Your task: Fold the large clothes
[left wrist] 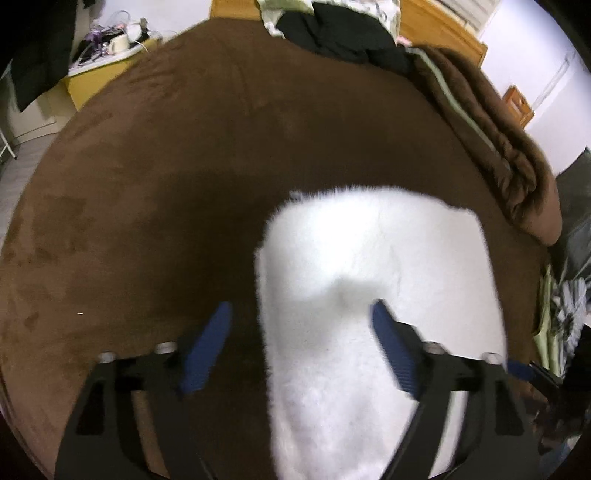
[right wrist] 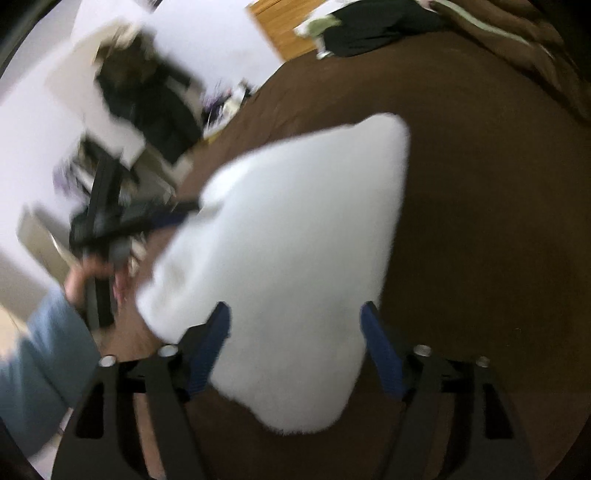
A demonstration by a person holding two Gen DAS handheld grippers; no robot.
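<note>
A white fluffy garment [left wrist: 369,280] lies folded on a brown blanket-covered bed [left wrist: 166,166]. My left gripper [left wrist: 301,314] is open above the garment's left edge, holding nothing. In the right wrist view the same garment [right wrist: 295,240] spreads across the bed [right wrist: 480,221]. My right gripper [right wrist: 293,314] is open above the garment's near end, holding nothing. The left gripper [right wrist: 184,212] shows there at the garment's far left edge, held by a hand with a blue sleeve; the view is motion-blurred.
A pile of dark and light clothes [left wrist: 332,29] lies at the bed's far end by a wooden headboard [left wrist: 443,33]. A folded brown blanket [left wrist: 491,129] lies along the right side. A cluttered yellow side table [left wrist: 110,51] stands at the far left.
</note>
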